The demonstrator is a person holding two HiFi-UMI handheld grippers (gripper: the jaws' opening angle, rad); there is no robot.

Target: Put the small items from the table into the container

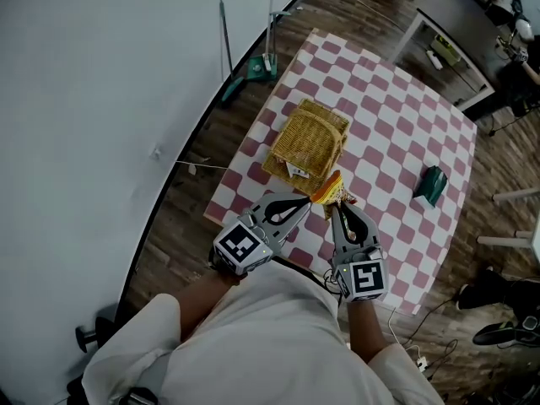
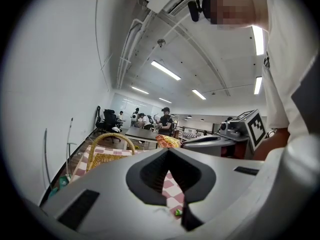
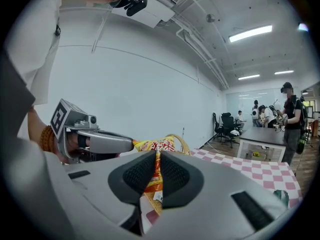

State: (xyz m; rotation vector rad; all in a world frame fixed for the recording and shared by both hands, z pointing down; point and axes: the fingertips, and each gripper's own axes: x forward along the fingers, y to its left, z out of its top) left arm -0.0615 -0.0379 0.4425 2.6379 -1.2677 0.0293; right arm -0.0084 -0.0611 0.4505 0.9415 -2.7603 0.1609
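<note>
The right gripper [image 1: 334, 202] [image 3: 156, 157] has its jaws nearly together, clamped on an orange-and-yellow snack packet [image 1: 328, 190] [image 3: 149, 146]; in the right gripper view the dark ribbed pads [image 3: 137, 173] press on the packet from both sides, its printed top stands above them and its lower end hangs below. In the head view the packet is held up off the pink-and-white checked tablecloth [image 1: 396, 121], just at the near corner of the wicker basket [image 1: 308, 137] [image 2: 102, 159]; whether it touches the wicker cannot be told.

The left gripper [image 1: 306, 200] [image 2: 169, 151] is just beside the right one, on the person's left; its jaw tips meet, and only a bowed gap is left behind them, through which the left gripper view shows nothing but checked cloth; it grips nothing. Both grippers point away from the person towards the basket, with their marker cubes nearest the body.

The basket is on the cloth near the table's left edge, handle arched over it, with a small white tag at its near side. A dark green packet [image 1: 432, 184] lies on the cloth well apart to the right, alone. Beyond the table's far left corner a long-handled broom and a green dustpan [image 1: 257, 67] are by the white wall.
</note>
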